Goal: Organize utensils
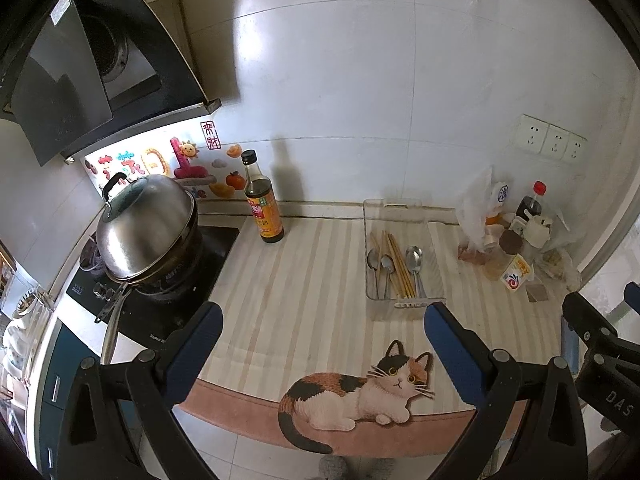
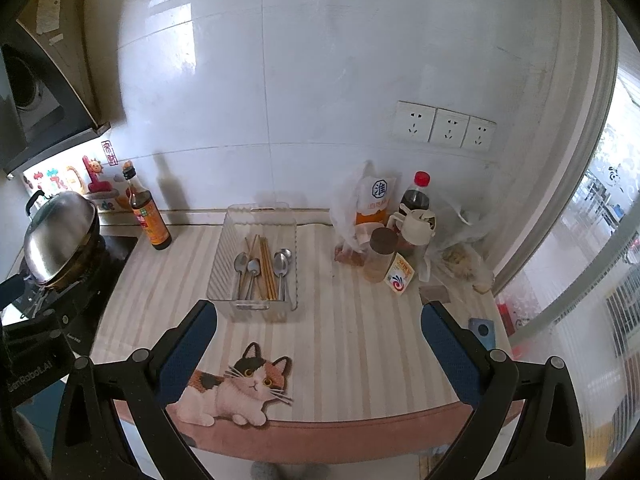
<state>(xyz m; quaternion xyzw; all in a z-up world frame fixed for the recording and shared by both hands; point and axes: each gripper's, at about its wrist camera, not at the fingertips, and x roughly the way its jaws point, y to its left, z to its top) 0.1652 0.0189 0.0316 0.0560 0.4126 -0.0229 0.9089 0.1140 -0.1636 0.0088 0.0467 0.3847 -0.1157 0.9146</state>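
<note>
Your bench wears a mat in cream and beige stripes with a dusty pink front edge, where a calico cat in white, orange and black lies printed. In the clear ribbed tray near the back edge you have silver spoons flanking tan wooden chopsticks. At the back left corner stands your dark bottle with an orange and red label. Your gripper fingers are black with blue pads
</note>
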